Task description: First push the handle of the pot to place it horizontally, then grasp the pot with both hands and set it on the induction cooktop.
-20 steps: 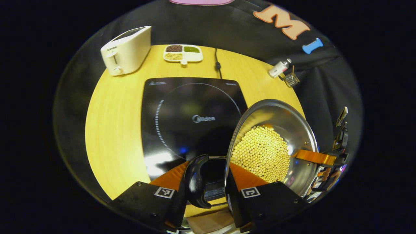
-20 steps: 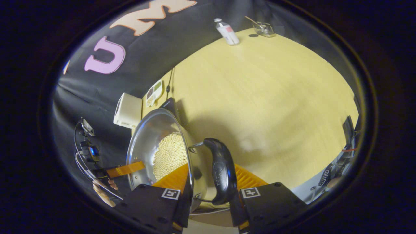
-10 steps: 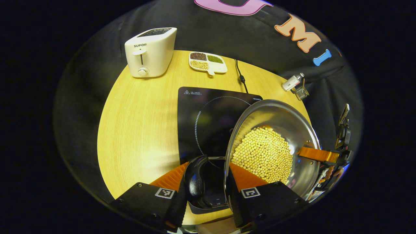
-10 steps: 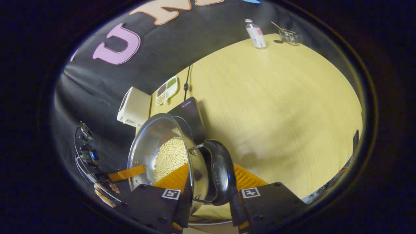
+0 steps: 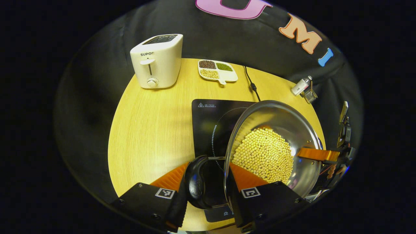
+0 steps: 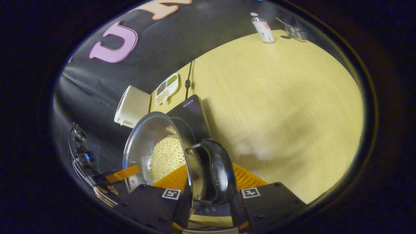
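A white toaster [image 5: 158,61] is standing at the counter's [image 5: 146,123] far left, a divided dish [image 5: 217,70] beside it. The left gripper [image 5: 208,183] is clamping its fingers on the pot's [image 5: 276,130] near handle, over the induction cooktop [image 5: 208,126]. The right gripper [image 6: 208,187] is gripping the opposite handle between its fingers.

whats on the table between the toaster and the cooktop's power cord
A divided dish of beans, between toaster and cord, in the left gripper view.
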{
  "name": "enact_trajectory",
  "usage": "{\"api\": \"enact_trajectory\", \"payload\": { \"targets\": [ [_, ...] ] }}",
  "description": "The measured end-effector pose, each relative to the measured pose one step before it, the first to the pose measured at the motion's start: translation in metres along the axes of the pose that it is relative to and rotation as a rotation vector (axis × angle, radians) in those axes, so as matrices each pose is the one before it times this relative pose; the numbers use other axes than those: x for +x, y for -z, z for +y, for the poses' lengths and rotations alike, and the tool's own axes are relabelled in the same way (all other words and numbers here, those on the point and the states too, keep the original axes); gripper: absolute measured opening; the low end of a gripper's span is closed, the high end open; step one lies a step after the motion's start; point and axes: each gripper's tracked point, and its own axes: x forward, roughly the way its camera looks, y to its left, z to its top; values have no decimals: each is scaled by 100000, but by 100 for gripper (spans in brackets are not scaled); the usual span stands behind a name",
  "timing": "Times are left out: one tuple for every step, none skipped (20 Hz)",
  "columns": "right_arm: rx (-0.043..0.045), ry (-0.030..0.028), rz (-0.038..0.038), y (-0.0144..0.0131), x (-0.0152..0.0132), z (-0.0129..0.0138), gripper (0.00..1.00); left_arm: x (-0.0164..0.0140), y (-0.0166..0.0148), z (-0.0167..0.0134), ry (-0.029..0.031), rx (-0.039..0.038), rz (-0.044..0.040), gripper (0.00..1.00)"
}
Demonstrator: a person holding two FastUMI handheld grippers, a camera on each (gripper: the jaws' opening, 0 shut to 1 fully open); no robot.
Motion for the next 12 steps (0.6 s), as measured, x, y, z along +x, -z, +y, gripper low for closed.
{"api": "enact_trajectory", "payload": {
  "targets": [
    [296, -316, -521, -100, 341, -26, 53, -150, -6, 15, -255, -385, -185, 59],
    [159, -473, -780, -347, 293, -45, 53, -125, -91, -26, -102, -99, -401, 59],
    [43, -373, -1128, -180, 269, 106, 53, -15, 82, 23, -43, 164, -1064, 59],
    [278, -272, -341, -145, 283, 40, 53, -149, 120, -16, -116, 226, -311, 59],
    [387, 52, 80, 31, 134, 53, 53, 54, -55, -58, 5, 322, -289, 59],
    [315, -37, -25, -151, 142, 34, 53, 18, -19, -24, 117, 336, -466, 59],
    [288, 137, 127, -36, 240, -110, 53, -12, 26, 10, 152, 118, -299, 59],
    [220, 70, 215, 16, 174, -39, 53, -35, -64, 30, 96, -60, -410, 59],
    [257, 373, 289, 96, 113, -16, 53, -133, -28, 6, 95, -90, -408, 59],
    [346, -121, 30, -114, 126, 58, 53, -177, -42, -25, -20, 363, -564, 59],
    [254, 6, -160, -99, 128, 92, 53, 110, 64, 22, -113, 144, -274, 59],
    [212, -330, -44, -162, 55, 53, 53, 3, 2, 4, -66, 255, -9, 59]
  ]
}}
